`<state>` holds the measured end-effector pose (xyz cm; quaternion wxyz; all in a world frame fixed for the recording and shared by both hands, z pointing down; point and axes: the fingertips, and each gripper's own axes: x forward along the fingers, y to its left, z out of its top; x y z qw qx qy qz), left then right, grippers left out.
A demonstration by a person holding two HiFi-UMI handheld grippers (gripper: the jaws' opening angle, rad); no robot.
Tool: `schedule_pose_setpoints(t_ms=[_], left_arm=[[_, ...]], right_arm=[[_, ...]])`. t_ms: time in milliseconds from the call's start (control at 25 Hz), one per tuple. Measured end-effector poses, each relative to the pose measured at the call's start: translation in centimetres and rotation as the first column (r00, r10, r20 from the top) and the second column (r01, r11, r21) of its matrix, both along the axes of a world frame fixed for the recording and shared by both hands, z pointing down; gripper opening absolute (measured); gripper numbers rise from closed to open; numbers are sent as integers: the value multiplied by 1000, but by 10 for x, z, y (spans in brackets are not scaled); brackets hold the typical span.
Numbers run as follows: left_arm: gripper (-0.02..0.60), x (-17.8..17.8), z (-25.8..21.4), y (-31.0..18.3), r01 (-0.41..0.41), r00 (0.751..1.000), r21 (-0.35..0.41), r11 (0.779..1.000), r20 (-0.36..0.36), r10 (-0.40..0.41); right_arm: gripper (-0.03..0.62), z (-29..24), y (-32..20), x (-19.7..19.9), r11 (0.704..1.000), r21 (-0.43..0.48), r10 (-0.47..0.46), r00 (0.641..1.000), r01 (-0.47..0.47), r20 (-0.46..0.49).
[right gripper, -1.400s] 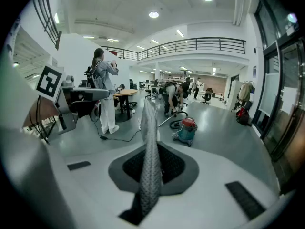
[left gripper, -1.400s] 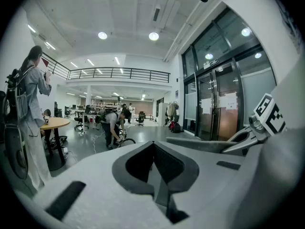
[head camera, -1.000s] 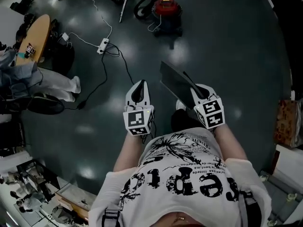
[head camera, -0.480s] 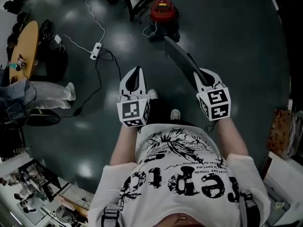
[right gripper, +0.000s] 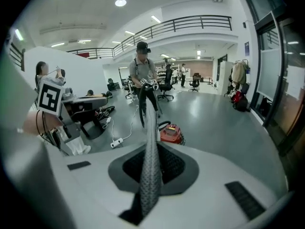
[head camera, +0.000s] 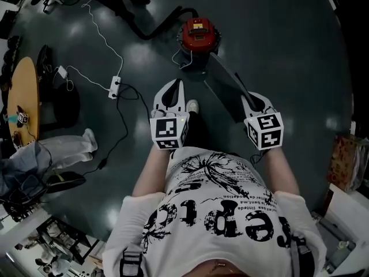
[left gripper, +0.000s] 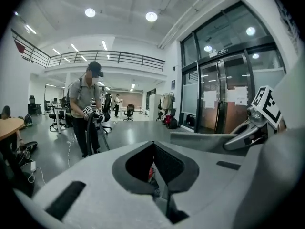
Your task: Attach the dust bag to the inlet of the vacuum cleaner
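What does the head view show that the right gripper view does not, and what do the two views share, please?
Only the head view shows the wearer's printed shirt and a shoe on the floor. Only the right gripper view shows another person's torso and cap, the balcony railing and a ceiling light. Both share the red vacuum cleaner, the white power strip and the dust bag clamped in the right tongs.

Office hall: desks (right gripper: 87, 100), chairs (left gripper: 129, 111), mezzanine (left gripper: 114, 58)
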<state>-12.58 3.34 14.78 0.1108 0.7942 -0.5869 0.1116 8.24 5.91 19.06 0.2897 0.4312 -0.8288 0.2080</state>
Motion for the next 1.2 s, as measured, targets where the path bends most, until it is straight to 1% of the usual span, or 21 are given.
schedule_pose_setpoints(t_ms=[80, 200, 320, 440, 560, 680, 720, 840, 960, 1040, 1200], left_arm=[[3, -13, -1, -42, -29, 1000, -20, 999, -7, 29], [3, -25, 4, -93, -83, 995, -41, 996, -56, 80], [3, -30, 14, -131, -123, 991, -62, 991, -56, 119], [3, -30, 25, -155, -138, 989, -65, 988, -54, 135], [3, -28, 38, -173, -128, 991, -66, 990, -56, 124], [3, -21, 57, -181, -126, 992, -82, 989, -33, 124], [3, -17, 65, -183, -131, 991, -89, 987, -35, 128], [3, -3, 98, -187, -179, 983, -95, 979, -66, 173], [3, 6, 138, -201, -186, 980, -98, 978, -90, 177], [3, 14, 174, -211, -188, 979, -90, 978, -96, 179], [3, 21, 259, -220, -186, 980, -71, 980, -89, 180]], right_arm=[[21, 3, -31, -15, 1000, -9, -3, 1000, 3, -8], [21, 10, -74, -37, 1000, -1, -23, 999, 23, -42], [21, 18, -106, -55, 999, -6, -37, 997, 36, -62], [21, 28, -129, -65, 997, -12, -74, 995, 74, -64], [21, 41, -148, -71, 991, -13, -132, 990, 132, -59], [21, 61, -157, -71, 984, -39, -176, 984, 175, -31], [21, 71, -160, -71, 982, -51, -181, 983, 180, -22], [21, 107, -164, -67, 979, -81, -189, 982, 188, -5], [20, 154, -167, -63, 970, -94, -225, 974, 226, 14], [21, 194, -172, -60, 963, -86, -254, 967, 255, 21], [21, 284, -176, -64, 949, -36, -313, 950, 313, 10]])
